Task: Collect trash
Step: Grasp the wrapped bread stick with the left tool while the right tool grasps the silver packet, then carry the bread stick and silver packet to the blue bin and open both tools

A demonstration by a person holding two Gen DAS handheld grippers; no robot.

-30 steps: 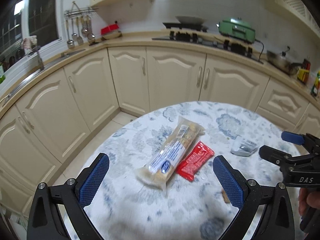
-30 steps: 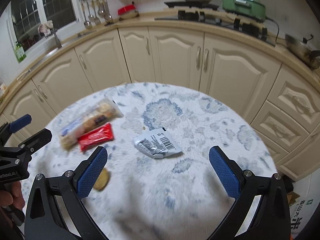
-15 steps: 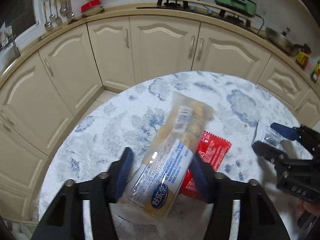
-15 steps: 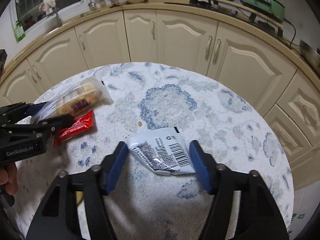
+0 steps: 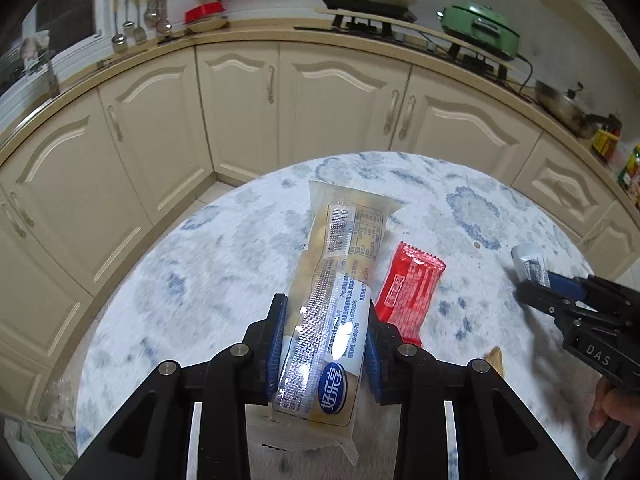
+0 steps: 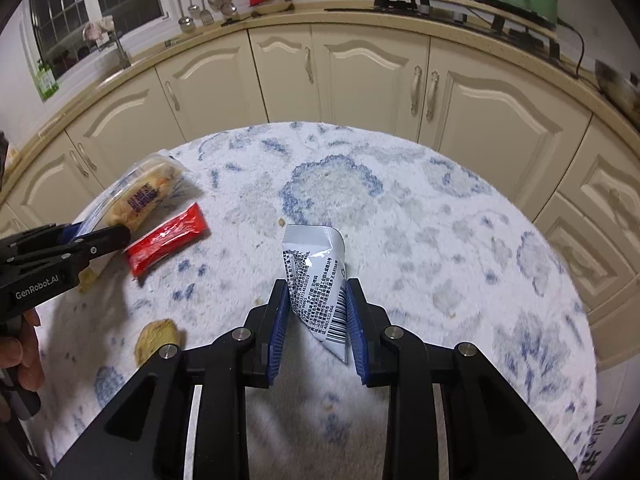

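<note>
My left gripper is shut on a long clear snack wrapper with a blue oval logo, lifted a little off the round table. The wrapper also shows in the right wrist view. My right gripper is shut on a white crumpled packet with a barcode, raised above the cloth. A red wrapper lies flat on the table just right of the left gripper; it also shows in the right wrist view.
A brown food scrap lies on the table near its front left, with small crumbs around. The table has a blue-flowered white cloth. Cream kitchen cabinets curve around behind it.
Both grippers closed from wide open over their wrappers and now grip them. The long wrapper and the white packet have come up off the cloth.
</note>
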